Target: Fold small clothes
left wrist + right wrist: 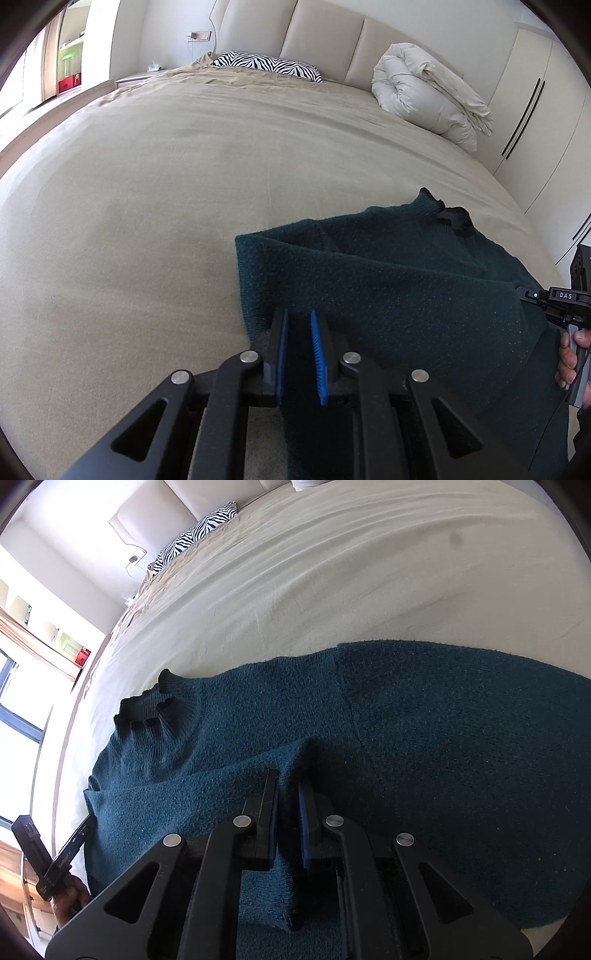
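A dark teal knit sweater (399, 280) lies on the beige bed (155, 192), its ribbed collar (448, 218) toward the headboard. My left gripper (298, 319) is shut on a fold of the sweater at its left edge, fabric pinched between the blue pads. In the right wrist view the sweater (443, 738) spreads wide, collar (147, 712) at left. My right gripper (287, 779) is shut on a raised fold of the sweater near its middle. The right gripper's handle and the hand holding it also show in the left wrist view (570, 302).
A zebra-print pillow (269, 64) and a rolled white duvet (428, 92) lie by the padded headboard. Wardrobe doors (535, 110) stand right of the bed. A window and shelves (33, 646) are on the far side. The left gripper's handle (48, 860) shows at the right view's lower left.
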{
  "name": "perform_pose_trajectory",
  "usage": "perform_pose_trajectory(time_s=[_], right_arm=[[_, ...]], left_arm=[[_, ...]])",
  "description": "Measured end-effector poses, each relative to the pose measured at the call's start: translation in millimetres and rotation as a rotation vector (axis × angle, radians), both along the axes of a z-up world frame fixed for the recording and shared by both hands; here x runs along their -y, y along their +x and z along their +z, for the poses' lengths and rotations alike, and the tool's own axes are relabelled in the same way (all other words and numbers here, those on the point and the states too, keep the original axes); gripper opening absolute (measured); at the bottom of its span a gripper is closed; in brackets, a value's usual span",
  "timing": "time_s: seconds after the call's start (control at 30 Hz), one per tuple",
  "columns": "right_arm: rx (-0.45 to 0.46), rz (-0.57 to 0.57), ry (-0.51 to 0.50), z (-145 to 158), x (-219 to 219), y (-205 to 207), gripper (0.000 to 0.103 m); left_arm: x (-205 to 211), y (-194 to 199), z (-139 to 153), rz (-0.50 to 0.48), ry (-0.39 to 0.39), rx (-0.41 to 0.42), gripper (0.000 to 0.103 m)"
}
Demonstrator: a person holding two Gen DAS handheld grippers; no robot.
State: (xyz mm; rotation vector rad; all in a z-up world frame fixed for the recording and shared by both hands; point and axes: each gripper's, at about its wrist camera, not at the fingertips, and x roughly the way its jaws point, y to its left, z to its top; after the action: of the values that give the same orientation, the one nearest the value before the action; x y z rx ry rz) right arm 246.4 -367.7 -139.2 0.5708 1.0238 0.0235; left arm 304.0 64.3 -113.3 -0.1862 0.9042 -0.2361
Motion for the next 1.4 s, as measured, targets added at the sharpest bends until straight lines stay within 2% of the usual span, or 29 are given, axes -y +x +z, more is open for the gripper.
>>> perform_pose_trajectory(time_s=[0.07,0.13,0.2,0.27,0.33,0.37,0.4,0.43,0.47,0.6,0.67,0.7,0.8,0.87,0.97,1.0,1.07,1.1,1.27,1.3,1.33,1.4], right_arm=[[0.003,-0.021,0.066,2,9,-5,0.010],[0.025,-0.076,0.022,16,13,-17,0.014],[0.117,-0.079,-0.006,38,9,-33,0.016],[0.172,-0.041,0.050,47,-1,-42,0.028],[0.179,0.009,0.075,44,-18,-43,0.058],[0.162,0.034,0.077,36,-25,-41,0.060],[0.105,0.059,0.071,22,-31,-37,0.061],[0.065,0.069,0.074,8,-32,-35,0.061],[0.113,0.067,0.091,7,-29,-41,0.060],[0.159,-0.085,0.192,25,8,-85,0.061],[0.223,-0.170,0.188,41,39,-123,0.060],[0.246,-0.222,0.187,46,58,-144,0.061],[0.251,-0.450,0.212,49,130,-214,0.061],[0.237,-0.616,0.248,41,179,-264,0.061],[0.195,-0.841,0.313,19,235,-328,0.062],[0.204,-0.883,0.357,12,249,-343,0.062],[0.254,-0.912,0.469,-3,268,-359,0.060],[0.269,-0.921,0.494,-6,274,-361,0.060],[0.324,-0.966,0.501,-14,305,-348,0.058],[0.323,-0.984,0.502,-16,311,-345,0.048],[0.306,-1.007,0.498,-18,317,-344,0.032],[0.275,-1.034,0.475,-18,322,-340,0.018]], left_arm=[[0,-2,5,0.006,0.018,-0.008,0.016],[5,-13,15,0.004,0.053,0.010,0.018],[9,-23,20,0.001,0.079,0.033,0.023],[11,-29,14,0.008,0.094,0.028,0.025],[11,-30,5,0.007,0.095,0.028,0.025],[10,-29,4,0.005,0.089,0.027,0.026],[9,-27,4,0.003,0.082,0.021,0.026],[7,-25,4,0.000,0.078,0.014,0.026],[7,-25,4,-0.004,0.077,0.010,0.026],[5,-33,15,0.020,0.082,0.003,0.029],[0,-45,23,0.054,0.035,0.015,0.051],[0,-51,29,0.054,0.011,0.027,0.053],[9,-69,45,0.027,-0.018,0.059,0.062],[15,-78,53,0.020,-0.065,0.064,0.067],[30,-83,56,-0.006,-0.124,0.028,0.068],[38,-85,56,-0.019,-0.138,0.020,0.068],[51,-86,55,-0.038,-0.162,0.001,0.068],[58,-86,53,-0.047,-0.174,-0.011,0.068],[82,-85,47,-0.084,-0.239,-0.061,0.068],[84,-84,45,-0.086,-0.261,-0.076,0.068],[84,-82,43,-0.085,-0.277,-0.088,0.068],[84,-80,41,-0.087,-0.292,-0.097,0.068]])
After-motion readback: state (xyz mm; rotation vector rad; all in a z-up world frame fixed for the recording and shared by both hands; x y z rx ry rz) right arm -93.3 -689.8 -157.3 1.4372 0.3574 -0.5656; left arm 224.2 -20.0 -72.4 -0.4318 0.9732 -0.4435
